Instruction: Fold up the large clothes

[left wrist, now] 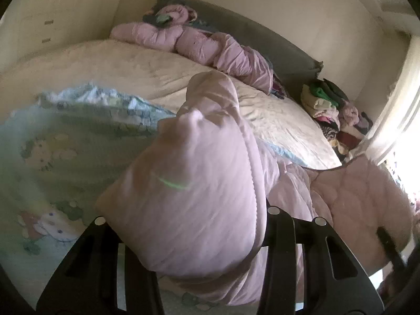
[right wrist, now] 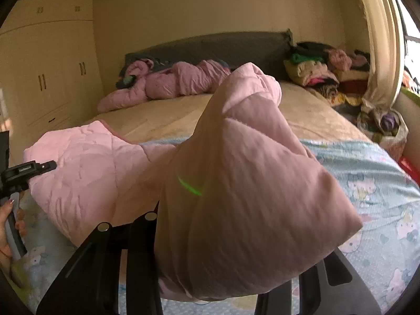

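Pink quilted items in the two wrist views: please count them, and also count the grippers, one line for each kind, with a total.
Pink quilted items: 2 (the pink quilt held up in front, the pink bundle by the headboard)
Grippers: 2 (left gripper, right gripper, each shut on the held quilt)
Total: 4

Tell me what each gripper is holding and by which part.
Both hold the pink quilt: the left gripper and the right gripper each clamp a bunched fold at its edge; whether these are corners cannot be told.
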`<state>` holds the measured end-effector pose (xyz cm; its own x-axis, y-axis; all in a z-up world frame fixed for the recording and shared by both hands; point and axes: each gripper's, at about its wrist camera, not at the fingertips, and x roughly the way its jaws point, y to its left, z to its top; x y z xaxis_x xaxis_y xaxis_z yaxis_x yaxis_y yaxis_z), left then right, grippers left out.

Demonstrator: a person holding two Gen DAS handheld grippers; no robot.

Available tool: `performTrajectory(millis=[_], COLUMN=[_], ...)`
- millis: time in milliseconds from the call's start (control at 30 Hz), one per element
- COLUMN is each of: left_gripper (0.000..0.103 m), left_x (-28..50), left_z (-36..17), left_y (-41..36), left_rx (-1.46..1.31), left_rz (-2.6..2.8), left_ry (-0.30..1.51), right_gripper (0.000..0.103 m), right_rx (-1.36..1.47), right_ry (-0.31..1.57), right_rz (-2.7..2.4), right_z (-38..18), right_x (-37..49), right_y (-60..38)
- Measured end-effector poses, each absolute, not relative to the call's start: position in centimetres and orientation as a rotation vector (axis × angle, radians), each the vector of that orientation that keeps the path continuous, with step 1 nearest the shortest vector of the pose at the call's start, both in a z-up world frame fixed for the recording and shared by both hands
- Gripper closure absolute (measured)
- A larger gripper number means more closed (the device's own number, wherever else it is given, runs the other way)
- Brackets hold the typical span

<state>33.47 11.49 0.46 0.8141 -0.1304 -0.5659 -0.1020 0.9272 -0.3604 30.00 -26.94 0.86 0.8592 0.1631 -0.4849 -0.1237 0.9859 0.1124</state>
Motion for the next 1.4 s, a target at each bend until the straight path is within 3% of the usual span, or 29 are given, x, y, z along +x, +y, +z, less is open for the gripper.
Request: performTrajectory(millis=[433,933,1033,1233,1333,1400], left_gripper=[0.070,0.065,0.062,0.055,0.055,0.054], left_x=[28.5,27.0,27.2,27.4,27.5,27.4], left_z=[2.3,-2.2,-2.8,-3.7,-3.9,-3.9], left_y=[11.3,11.8,11.8,12.0,12.0,11.9], left_rx=[-0.367,-0.309,-0.298,-0.292,-0.290,-0.292], left_rz=[-0.040,0.051,0.060,0.071,0.075,0.075], left_ry=[0.597,0.722,0.732,0.756,0.760,0.761], right_gripper=[0.069,0.066,0.062,0.044,0.040,0.030], right_rx=[0.113,0.425,0.532,0.799,0.777,0.760], right_ry=[0.477,0.669,0.715,0.794,0.801,0.816], right_rz=[0.192,0.069,0.053,0.039,0.033,0.013], right_z=[2.4,-5.0,-7.0,-11.4,-11.2,-10.7], right_x=[25.4,23.7,23.7,23.4,23.3,23.2], right_y=[-28.1,-33.6,-34.7,-37.2,-37.0,-36.9])
